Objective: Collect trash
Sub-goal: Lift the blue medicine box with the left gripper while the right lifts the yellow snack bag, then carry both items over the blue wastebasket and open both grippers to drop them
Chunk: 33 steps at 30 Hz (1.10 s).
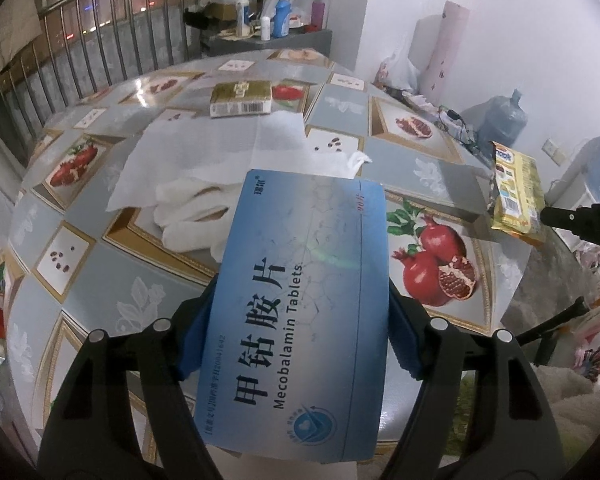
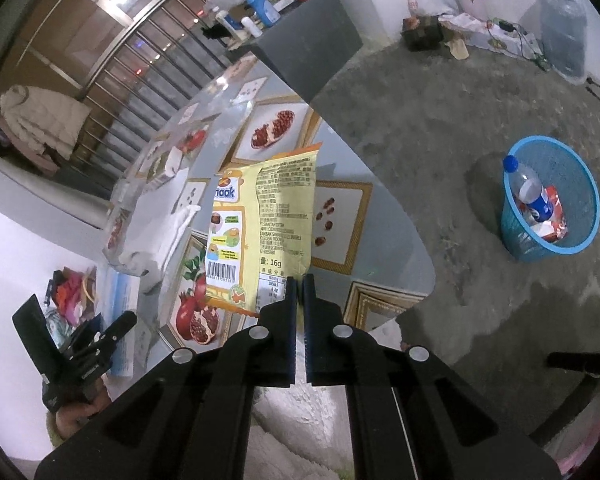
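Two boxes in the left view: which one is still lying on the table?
The gold box with a barcode, lying on the far side of the table beyond the white tissue. The blue Mecobalamin Tablets box is clamped in the left gripper.

White walls point(image 1: 500, 20) are closing the room at upper right of the left view, a metal railing point(image 1: 80, 48) is curving across its upper left, and bare grey concrete floor point(image 2: 440, 100) is spreading over the right view beside the fruit-patterned bench point(image 1: 80, 312).
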Each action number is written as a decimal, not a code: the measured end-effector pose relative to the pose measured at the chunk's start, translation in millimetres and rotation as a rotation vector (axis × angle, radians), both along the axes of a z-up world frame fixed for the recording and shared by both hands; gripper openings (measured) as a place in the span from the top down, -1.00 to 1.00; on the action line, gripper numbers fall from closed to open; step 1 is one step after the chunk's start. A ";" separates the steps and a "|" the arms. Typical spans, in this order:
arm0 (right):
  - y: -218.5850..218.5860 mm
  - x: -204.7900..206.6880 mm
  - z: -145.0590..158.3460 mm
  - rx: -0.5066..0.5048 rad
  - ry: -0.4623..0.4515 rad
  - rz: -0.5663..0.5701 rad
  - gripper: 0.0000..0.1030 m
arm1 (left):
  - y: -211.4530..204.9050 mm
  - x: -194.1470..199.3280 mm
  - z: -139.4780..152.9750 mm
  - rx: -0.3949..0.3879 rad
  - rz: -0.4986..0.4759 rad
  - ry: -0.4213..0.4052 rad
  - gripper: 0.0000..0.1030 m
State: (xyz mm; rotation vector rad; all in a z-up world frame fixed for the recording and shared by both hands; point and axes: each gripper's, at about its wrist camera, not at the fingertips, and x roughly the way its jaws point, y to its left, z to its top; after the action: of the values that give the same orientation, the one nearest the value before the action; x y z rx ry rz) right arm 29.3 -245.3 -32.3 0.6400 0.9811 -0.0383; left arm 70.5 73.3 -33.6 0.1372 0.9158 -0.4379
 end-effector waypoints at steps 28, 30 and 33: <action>-110.5 -65.4 30.9 -0.114 -0.130 -0.334 0.94 | -144.3 29.0 88.9 -0.038 -0.369 -0.161 -0.35; -130.6 -76.4 29.7 -0.154 -0.109 -0.397 0.94 | -174.5 38.4 91.9 -0.064 -0.427 -0.131 -0.35; -164.0 -88.0 18.1 -0.163 -0.064 -0.489 0.94 | -230.5 49.4 92.4 -0.100 -0.521 -0.077 -0.35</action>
State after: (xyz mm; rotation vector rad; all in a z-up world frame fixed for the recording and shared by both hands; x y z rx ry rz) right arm -58.7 -409.3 -14.2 0.7126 0.7330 -0.5214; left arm 120.0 -157.2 58.8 0.3014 0.7749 -0.9533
